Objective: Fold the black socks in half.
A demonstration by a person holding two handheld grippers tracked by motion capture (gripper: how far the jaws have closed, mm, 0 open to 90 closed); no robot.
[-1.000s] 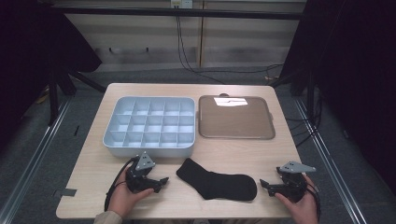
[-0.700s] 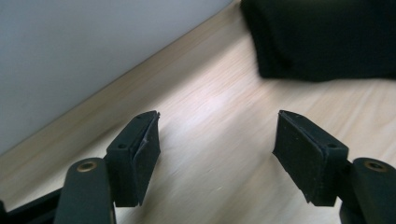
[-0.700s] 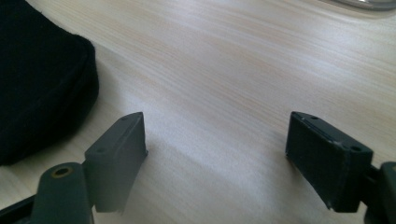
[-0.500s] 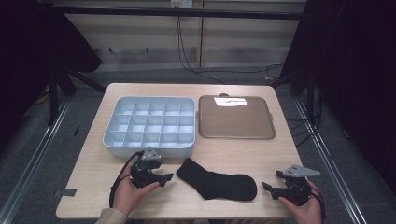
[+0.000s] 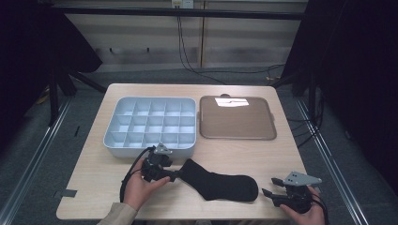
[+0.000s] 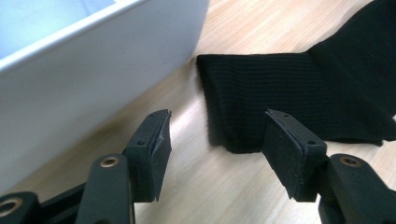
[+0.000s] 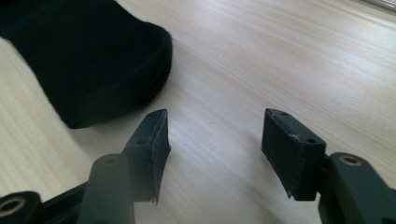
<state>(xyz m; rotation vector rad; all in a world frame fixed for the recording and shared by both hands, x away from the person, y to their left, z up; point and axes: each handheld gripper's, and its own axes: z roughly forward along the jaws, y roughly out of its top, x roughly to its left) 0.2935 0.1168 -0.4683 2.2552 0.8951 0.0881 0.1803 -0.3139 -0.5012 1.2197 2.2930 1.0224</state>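
Claws both half-spread and just closing, nothing gripped: right claw [image 5: 268, 192] near black sock's [image 5: 220, 183] toe, left claw [image 5: 178, 176] at its cuff, sock flat on surface [image 5: 94, 183] before grey compartment tray [image 5: 150, 124].

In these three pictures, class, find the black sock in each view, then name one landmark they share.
High view: black sock lies low centre, before the grey tray.
Left gripper view: its cuff, upper right.
Right gripper view: its toe, upper left.
Shared landmark: the wooden table.
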